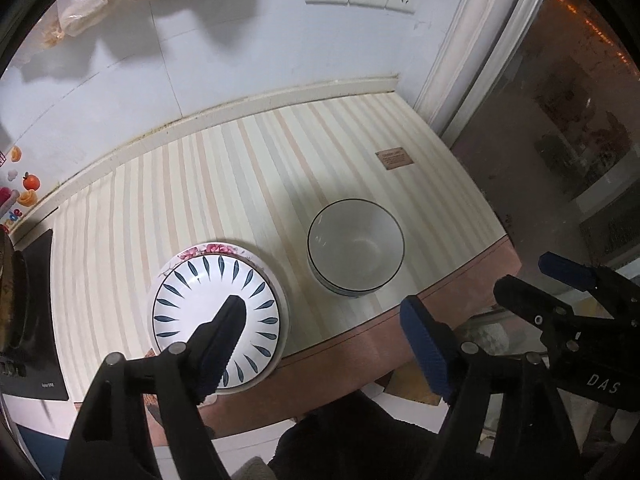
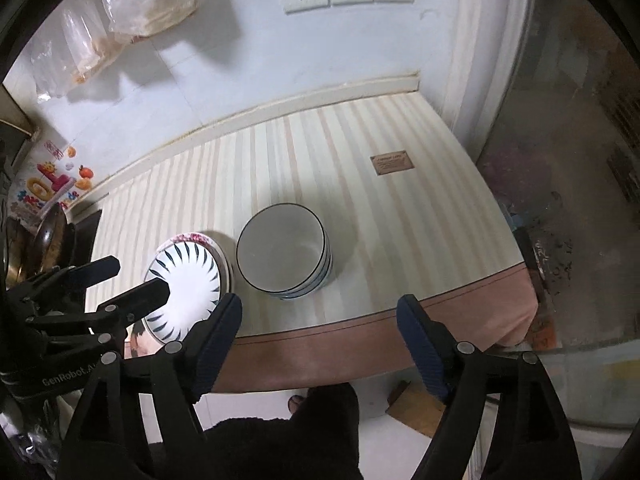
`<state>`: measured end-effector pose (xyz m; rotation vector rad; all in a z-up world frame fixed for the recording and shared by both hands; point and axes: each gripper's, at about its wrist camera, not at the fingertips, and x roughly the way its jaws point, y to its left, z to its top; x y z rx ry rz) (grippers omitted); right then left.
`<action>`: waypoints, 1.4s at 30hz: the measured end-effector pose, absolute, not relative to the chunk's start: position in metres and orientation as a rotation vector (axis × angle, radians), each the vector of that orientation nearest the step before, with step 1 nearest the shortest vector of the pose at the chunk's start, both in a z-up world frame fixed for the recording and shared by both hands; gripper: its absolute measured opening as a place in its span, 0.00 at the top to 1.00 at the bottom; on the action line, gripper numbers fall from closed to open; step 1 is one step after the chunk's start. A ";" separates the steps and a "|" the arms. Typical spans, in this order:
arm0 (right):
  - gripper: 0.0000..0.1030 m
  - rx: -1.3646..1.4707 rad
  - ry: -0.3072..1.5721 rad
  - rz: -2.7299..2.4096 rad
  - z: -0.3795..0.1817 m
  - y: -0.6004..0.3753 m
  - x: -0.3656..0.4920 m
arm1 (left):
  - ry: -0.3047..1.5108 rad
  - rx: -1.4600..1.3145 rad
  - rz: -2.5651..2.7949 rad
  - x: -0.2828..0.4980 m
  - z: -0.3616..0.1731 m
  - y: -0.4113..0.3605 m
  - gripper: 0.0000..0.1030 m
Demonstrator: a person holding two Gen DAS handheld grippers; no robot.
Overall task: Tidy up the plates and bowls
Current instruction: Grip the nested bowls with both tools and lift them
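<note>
Both grippers hang with fingers spread wide and empty, the left gripper [image 1: 324,344] above the table's near edge [image 1: 360,340], its left finger over the leaf-patterned plate [image 1: 192,296]. That plate tops a stack, apparently on a floral one. Just beyond the right gripper [image 2: 320,340], beside the plates, stand the stacked bowls [image 2: 284,252].

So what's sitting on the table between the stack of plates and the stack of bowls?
Nothing: between the plate stack and the bowl stack only a narrow strip of bare striped tablecloth shows, clearest in the left wrist view.
</note>
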<state>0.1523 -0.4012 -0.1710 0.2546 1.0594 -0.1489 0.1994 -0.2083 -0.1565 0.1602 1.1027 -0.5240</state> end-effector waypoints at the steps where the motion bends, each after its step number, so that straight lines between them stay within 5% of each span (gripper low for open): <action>1: 0.18 0.256 1.055 -0.151 -0.168 -0.401 0.149 | 1.098 0.158 -0.526 0.199 -0.155 -0.208 0.24; 18: 0.14 0.299 1.050 -0.167 -0.170 -0.413 0.164 | 1.125 0.132 -0.550 0.227 -0.164 -0.228 0.11; 42: 0.13 0.695 1.347 0.064 -0.395 -0.449 0.287 | 1.575 0.121 -0.560 0.344 -0.340 -0.283 0.11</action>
